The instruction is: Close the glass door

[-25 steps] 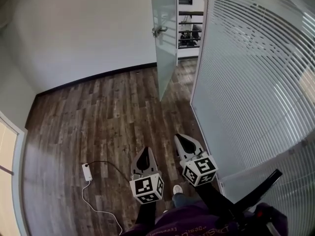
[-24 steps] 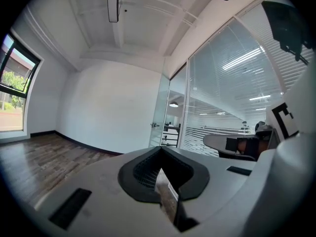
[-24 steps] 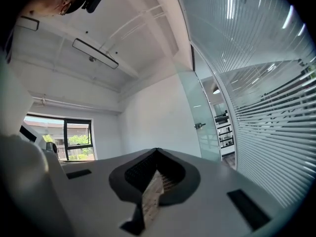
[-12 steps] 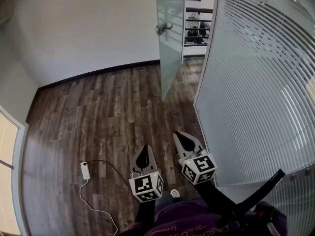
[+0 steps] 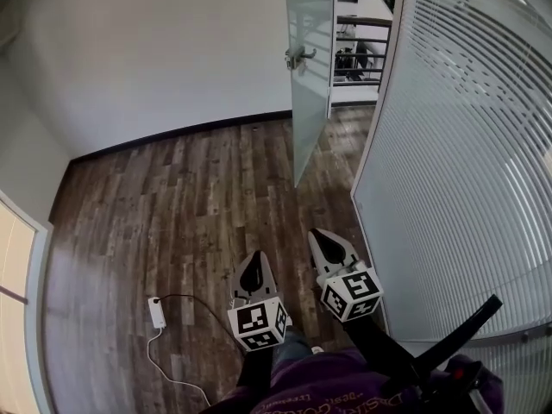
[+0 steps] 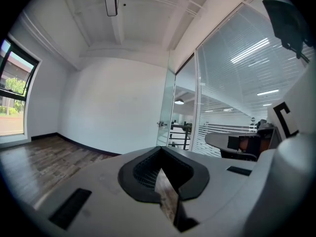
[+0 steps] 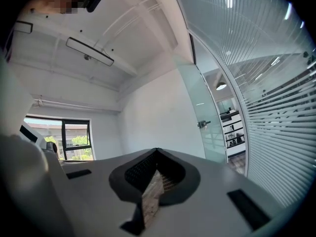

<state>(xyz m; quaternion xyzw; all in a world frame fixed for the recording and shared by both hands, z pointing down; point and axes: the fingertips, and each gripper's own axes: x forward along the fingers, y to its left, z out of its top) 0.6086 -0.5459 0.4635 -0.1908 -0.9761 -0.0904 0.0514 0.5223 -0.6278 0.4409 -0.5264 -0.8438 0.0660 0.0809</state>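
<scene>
Glass door (image 5: 310, 84) standing open at far end, hinged beside striped glass partition (image 5: 466, 162). Left gripper (image 5: 252, 270) and right gripper (image 5: 326, 245): jaws together, nothing held, both well apart from door handle (image 5: 297, 57).

Left gripper (image 5: 251, 261) and right gripper (image 5: 321, 238) side by side, well short of the glass door (image 5: 310, 76), pointing roughly level toward it, jaws together, nothing between them
</scene>
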